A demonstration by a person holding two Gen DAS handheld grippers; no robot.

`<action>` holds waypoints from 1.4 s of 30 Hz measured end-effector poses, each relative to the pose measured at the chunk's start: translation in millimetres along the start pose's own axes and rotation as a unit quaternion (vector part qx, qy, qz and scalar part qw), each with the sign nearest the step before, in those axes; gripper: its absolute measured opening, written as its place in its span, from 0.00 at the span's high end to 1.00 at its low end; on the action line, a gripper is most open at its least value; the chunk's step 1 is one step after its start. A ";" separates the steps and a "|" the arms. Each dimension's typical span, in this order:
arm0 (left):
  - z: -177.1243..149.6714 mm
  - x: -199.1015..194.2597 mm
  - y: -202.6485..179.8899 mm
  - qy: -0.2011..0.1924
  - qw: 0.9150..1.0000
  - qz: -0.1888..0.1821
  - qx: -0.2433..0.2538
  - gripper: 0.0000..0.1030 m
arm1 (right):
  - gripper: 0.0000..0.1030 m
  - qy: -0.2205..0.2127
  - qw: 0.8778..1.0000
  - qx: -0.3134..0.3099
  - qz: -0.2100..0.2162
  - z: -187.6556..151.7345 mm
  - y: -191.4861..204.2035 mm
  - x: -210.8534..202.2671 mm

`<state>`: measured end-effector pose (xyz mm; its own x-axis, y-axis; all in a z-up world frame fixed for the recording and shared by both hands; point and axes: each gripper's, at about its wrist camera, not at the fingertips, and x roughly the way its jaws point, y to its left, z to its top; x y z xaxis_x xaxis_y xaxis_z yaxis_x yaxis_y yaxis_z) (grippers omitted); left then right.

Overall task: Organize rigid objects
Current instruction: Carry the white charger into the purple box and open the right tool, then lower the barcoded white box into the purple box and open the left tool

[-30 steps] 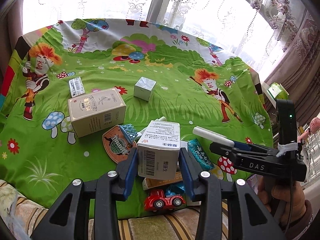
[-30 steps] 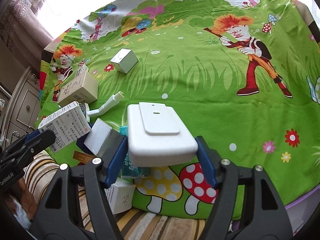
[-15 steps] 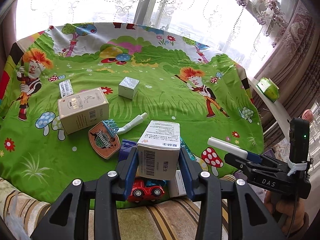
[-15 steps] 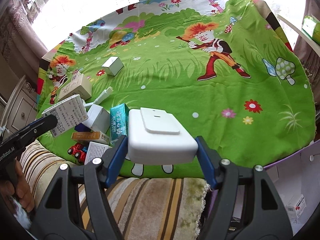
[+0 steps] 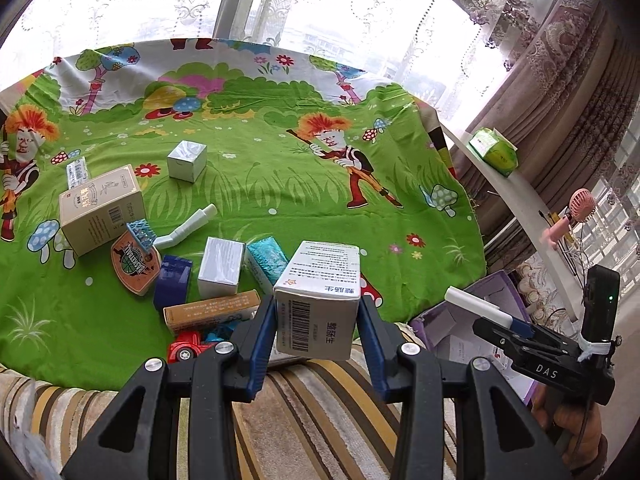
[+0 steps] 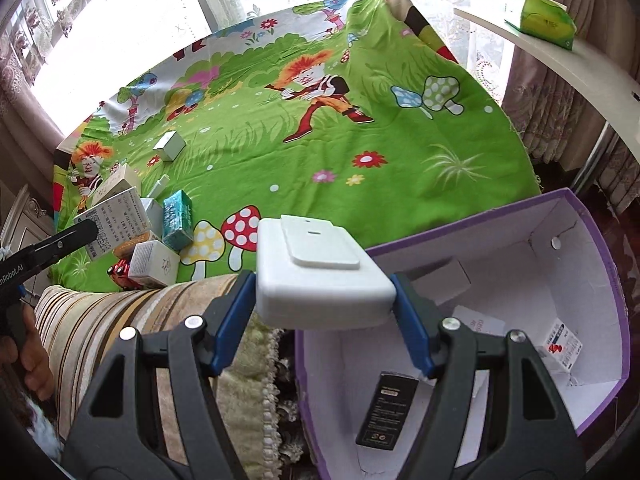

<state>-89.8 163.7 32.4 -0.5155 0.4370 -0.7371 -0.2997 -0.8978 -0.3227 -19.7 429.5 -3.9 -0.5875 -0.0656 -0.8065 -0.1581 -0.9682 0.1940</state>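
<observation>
Above the near rim of the purple-edged white cardboard box, the right gripper clamps a flat white plastic case, nearer than the left gripper, which clamps a white barcoded carton.

- Both views are lit by strong daylight, admitted through the windows behind lace curtains.
- The panes are blown out to white, and no detail is kept there.
- The green cartoon tablecloth is evenly and brightly lit; only soft, short shadows are cast beside the boxes.
- Straight lines are bent by heavy fisheye distortion, and the corners are vignetted black.
- Focus is held sharp throughout; no motion blur is seen.
</observation>
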 end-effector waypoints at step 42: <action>-34.5 36.3 -140.9 0.083 0.982 -0.115 0.124 0.52 | 0.23 0.049 0.982 0.136 -0.123 -76.6 -130.0 -37.3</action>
<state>-38.7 304.2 30.6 -0.2804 0.5934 -0.7545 -0.5892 -0.7269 -0.3527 83.6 539.3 -41.9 -0.4283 0.1264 -0.8947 -0.5003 -0.8577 0.1183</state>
